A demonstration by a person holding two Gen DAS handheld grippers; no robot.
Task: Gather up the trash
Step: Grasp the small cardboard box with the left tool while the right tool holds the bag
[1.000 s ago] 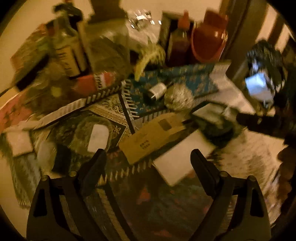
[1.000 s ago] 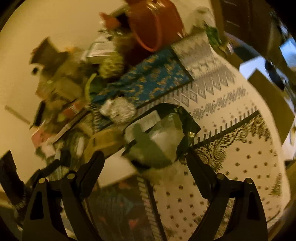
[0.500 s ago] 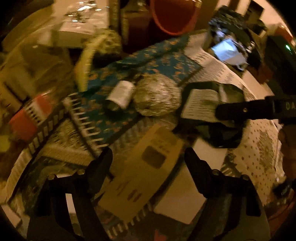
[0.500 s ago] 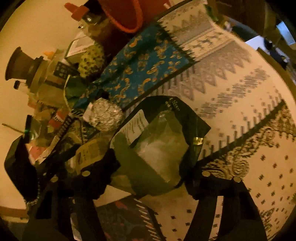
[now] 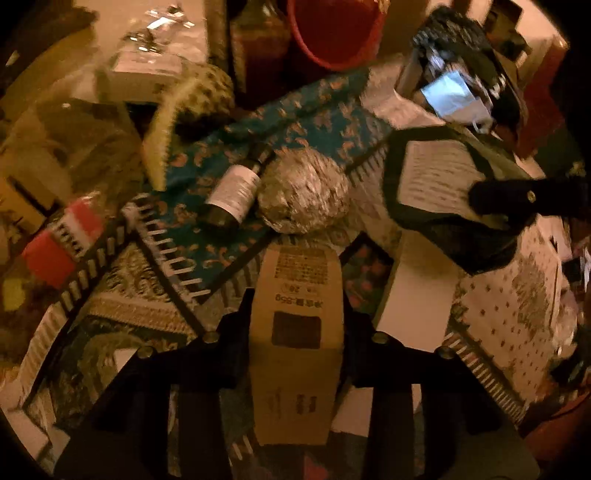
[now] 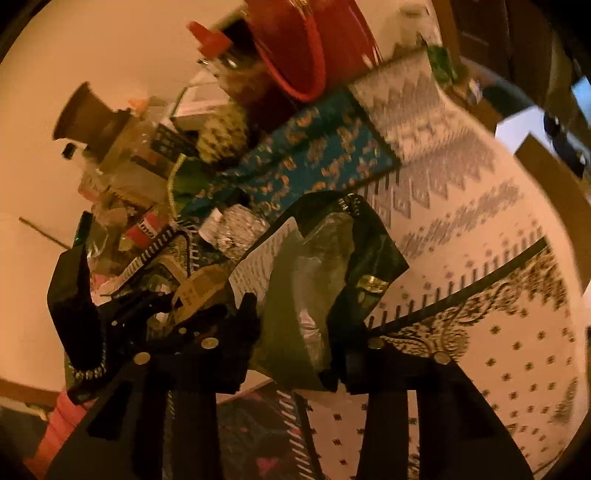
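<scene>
Trash: cardboard box (image 5: 295, 328) between closing left fingers | green bag (image 6: 314, 291) pinched right

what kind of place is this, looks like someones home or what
Most likely a lived-in home, at a cluttered table. Overlapping patterned cloths cover the surface, a red bucket and a red-capped sauce bottle crowd the far edge, and litter such as a foil ball and a brown carton lies about.

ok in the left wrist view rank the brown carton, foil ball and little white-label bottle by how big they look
1. brown carton, largest, though it sits nearest the camera, which inflates it
2. foil ball
3. white-label bottle, smallest
</scene>
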